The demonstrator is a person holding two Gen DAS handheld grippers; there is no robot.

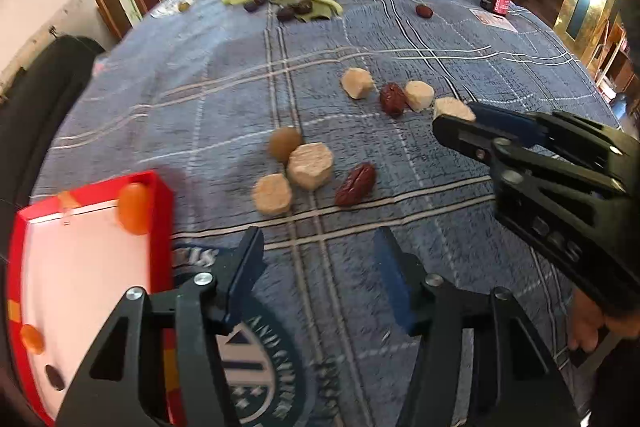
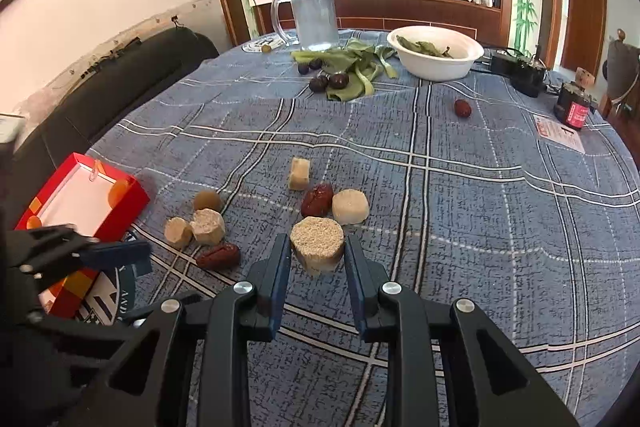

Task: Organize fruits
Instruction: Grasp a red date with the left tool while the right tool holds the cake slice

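Observation:
Pale cut fruit chunks and red dates lie on the blue plaid tablecloth [image 2: 480,227]. My right gripper [image 2: 317,253] stands around a round pale chunk [image 2: 318,247], its fingers close on both sides; it also shows in the left wrist view [image 1: 454,123] at that chunk [image 1: 452,107]. My left gripper [image 1: 320,267] is open and empty, low over the cloth beside the red box [image 1: 80,267]. Near it lie two pale chunks [image 1: 310,165], a brownish round fruit [image 1: 285,143] and a red date [image 1: 356,185]. Further off lie a date [image 1: 393,99] and two chunks [image 1: 357,83].
A white bowl [image 2: 436,53] with greens, loose green leaves [image 2: 348,67] with dark fruits, a glass mug [image 2: 312,17], a lone date [image 2: 462,107] and a dark jar [image 2: 572,105] stand at the far side. A black sofa [image 2: 120,75] is on the left.

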